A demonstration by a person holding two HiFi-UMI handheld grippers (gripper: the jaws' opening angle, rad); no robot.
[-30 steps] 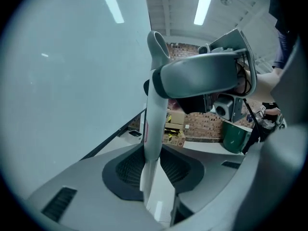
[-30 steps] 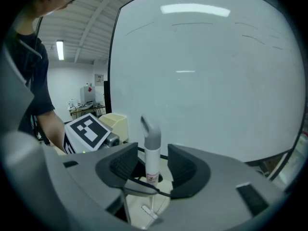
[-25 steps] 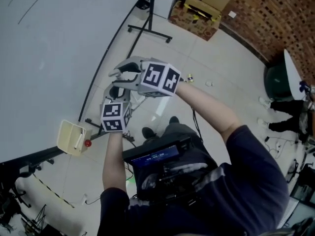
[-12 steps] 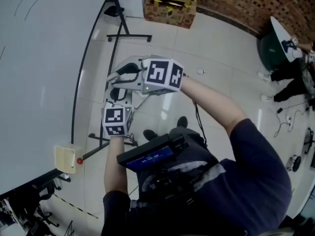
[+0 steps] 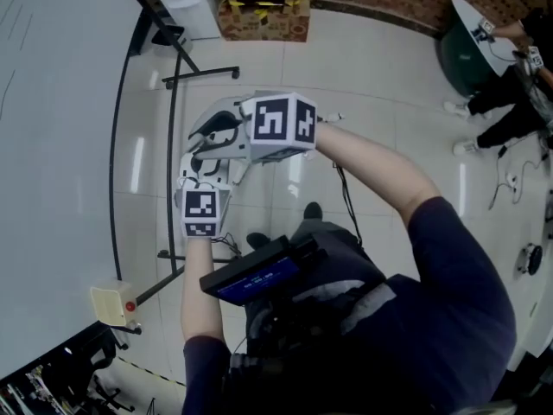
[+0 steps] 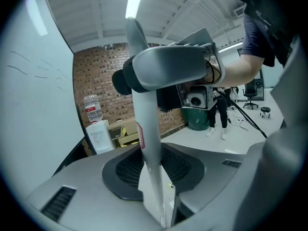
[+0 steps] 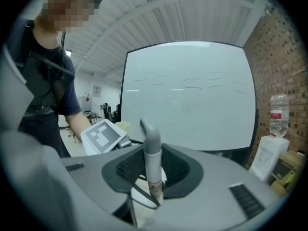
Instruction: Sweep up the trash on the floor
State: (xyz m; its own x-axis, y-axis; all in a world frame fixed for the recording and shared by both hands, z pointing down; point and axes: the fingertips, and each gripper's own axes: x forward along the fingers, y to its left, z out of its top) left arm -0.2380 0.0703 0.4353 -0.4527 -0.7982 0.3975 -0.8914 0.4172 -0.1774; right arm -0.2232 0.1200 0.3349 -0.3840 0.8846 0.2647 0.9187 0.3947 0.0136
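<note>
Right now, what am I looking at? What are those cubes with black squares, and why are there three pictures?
A person wears a camera on the head, looking down at the floor; that gives the picture from above. Each hand holds a grabbing tool, and the patterned cubes are parts of those tools. The other two pictures come from small cameras riding on the left tool and the right tool. Both tools clamp the same white pole, probably a broom handle. The right tool's jaws have just been closing on it. On the floor stand a whiteboard and a cardboard box.
</note>
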